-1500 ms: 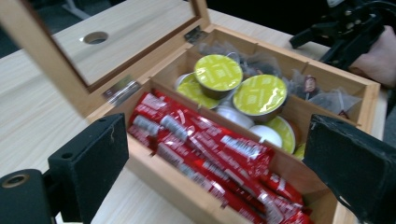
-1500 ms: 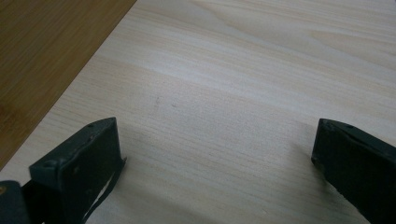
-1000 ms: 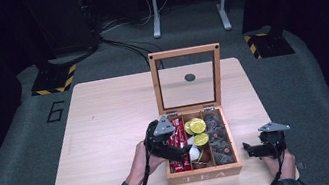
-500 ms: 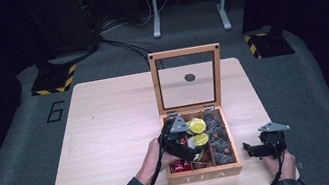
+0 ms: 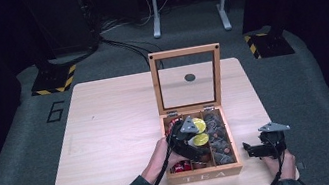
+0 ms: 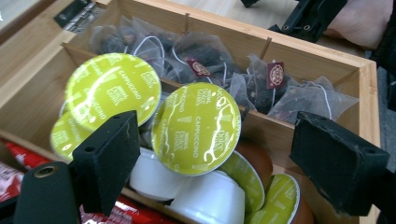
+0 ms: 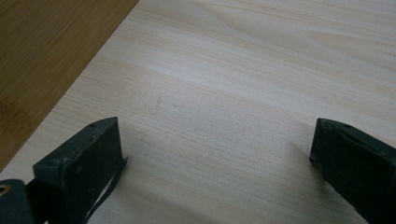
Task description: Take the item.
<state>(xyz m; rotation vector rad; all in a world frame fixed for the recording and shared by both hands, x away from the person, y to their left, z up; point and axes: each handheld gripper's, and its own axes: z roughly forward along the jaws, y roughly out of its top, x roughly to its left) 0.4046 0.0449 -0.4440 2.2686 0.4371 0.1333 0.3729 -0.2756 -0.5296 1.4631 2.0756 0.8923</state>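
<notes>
1. Left tool (image 6: 201, 161) over the box (image 5: 204, 174), jaws just been closing around a green-lidded capsule (image 6: 196, 128) in the middle compartment; pads not yet touching.
2. Right tool (image 7: 217, 161) open, empty, above the surface (image 7: 243, 74).
3. Next, probably: close further, then lift.

Upright lid (image 5: 188, 77) walls the box's (image 5: 205, 175) far side; capsules (image 6: 195, 128) crowd within.

Capsules (image 6: 196, 128): yellow-green foil lids with pale lettering, white bodies. Tea box (image 5: 205, 173): honey-brown wood, pale "TEA" lettering on front. Tea bags (image 6: 299, 98): translucent grey mesh, dark contents, maroon tags. Packets (image 6: 21, 156): red. Table (image 5: 113, 131): pale wood grain. Floor (image 5: 19, 147): grey, black-yellow hazard stripes.
</notes>
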